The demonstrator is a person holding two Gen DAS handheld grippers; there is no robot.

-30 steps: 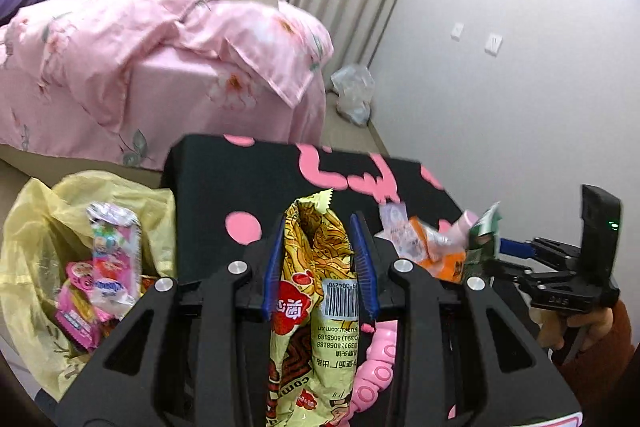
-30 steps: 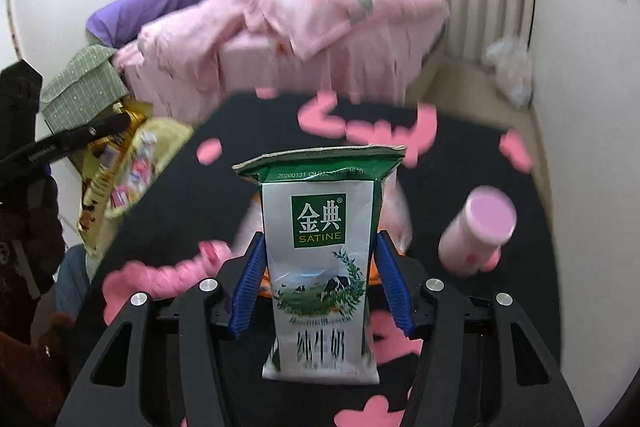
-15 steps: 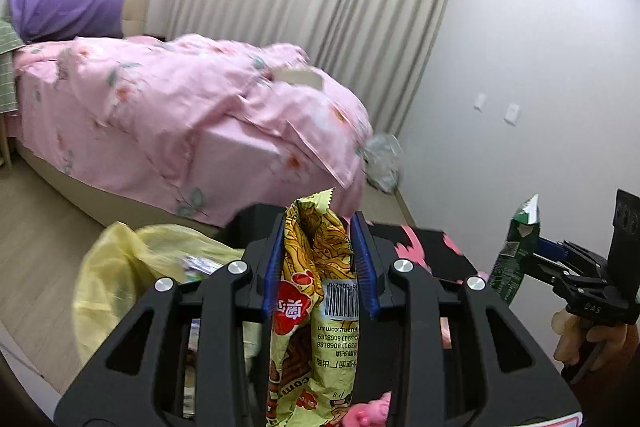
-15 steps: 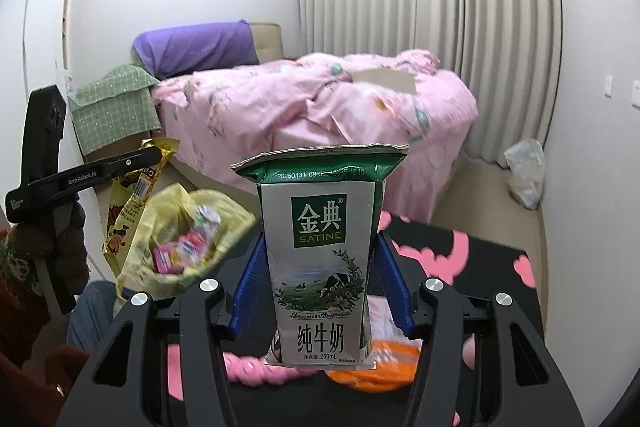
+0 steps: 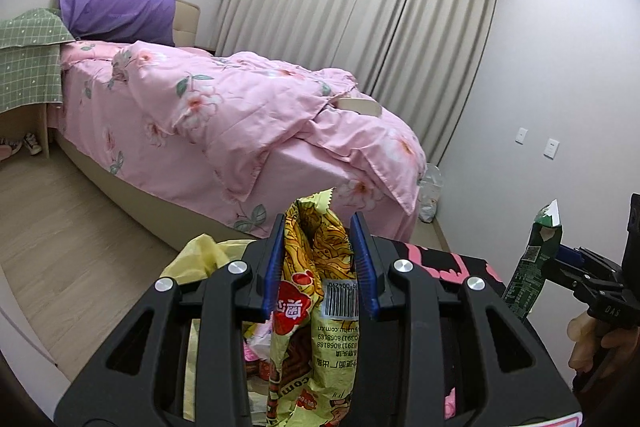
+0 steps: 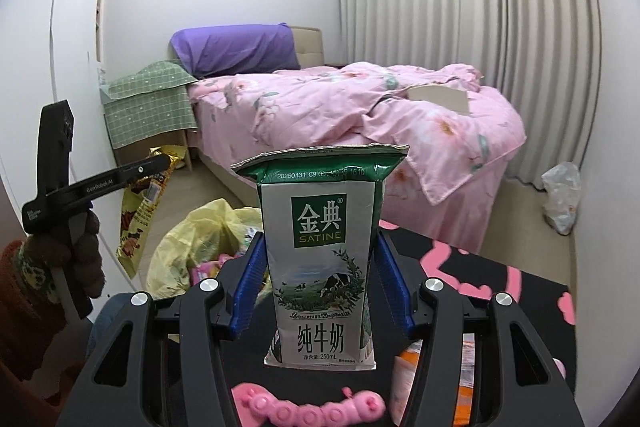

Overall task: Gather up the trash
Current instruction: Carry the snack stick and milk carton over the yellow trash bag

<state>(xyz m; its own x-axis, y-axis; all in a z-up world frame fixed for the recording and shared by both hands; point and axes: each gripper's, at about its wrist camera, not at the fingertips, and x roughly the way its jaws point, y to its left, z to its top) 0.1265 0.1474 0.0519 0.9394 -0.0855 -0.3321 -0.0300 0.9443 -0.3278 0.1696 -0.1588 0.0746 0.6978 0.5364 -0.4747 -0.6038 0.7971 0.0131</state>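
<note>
The left gripper [image 5: 318, 263] is clamping a yellow snack wrapper [image 5: 316, 311], which is standing upright between the two blue pads: its serrated top is poking out past the fingertips toward 12 o'clock, and its barcoded body is hanging down toward 6 o'clock. A yellow trash bag [image 5: 202, 259] is lying open just behind the left finger, at about 9 o'clock from the wrapper.

The right gripper [image 6: 320, 283] is gripping a green-and-white milk carton [image 6: 322, 259], with the pads pressing its two sides. The carton is sitting upright, its flattened top rising above the fingertips at 12 o'clock. From this view the trash bag [image 6: 192, 239] is lying at 9 o'clock from the carton, beside the black mat with pink shapes [image 6: 500, 267]. A pink toy [image 6: 308, 407] is lying at 6 o'clock, below the carton.
</note>
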